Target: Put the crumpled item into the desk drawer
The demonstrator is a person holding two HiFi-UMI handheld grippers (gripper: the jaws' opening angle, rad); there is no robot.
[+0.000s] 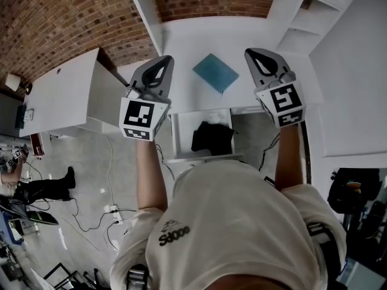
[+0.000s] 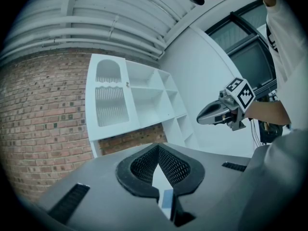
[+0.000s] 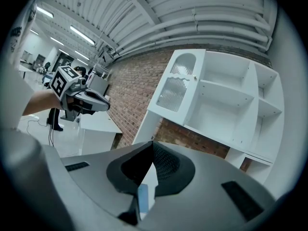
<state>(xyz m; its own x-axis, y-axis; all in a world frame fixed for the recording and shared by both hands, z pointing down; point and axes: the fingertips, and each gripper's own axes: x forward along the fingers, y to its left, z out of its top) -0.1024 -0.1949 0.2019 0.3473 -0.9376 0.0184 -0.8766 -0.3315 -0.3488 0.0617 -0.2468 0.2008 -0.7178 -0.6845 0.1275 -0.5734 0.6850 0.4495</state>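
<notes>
A black crumpled item (image 1: 211, 138) lies inside the open white drawer (image 1: 179, 139) under the desk (image 1: 181, 47). A flat blue square (image 1: 215, 72) rests on the desktop above the drawer. My left gripper (image 1: 163, 59) (image 2: 158, 147) is held up left of the drawer, its jaws meeting at the tips with nothing between them. My right gripper (image 1: 257, 52) (image 3: 153, 143) is raised on the drawer's right, also shut and holding nothing. Each gripper appears in the other's view: the right gripper (image 2: 219, 113) and the left gripper (image 3: 89, 101).
A white shelf unit (image 2: 139, 95) (image 3: 226, 95) stands against a brick wall behind the desk. Another white table (image 1: 60, 95) sits to the left. Cables (image 1: 91, 216) trail over the floor, and a person's legs (image 1: 48, 186) show at far left.
</notes>
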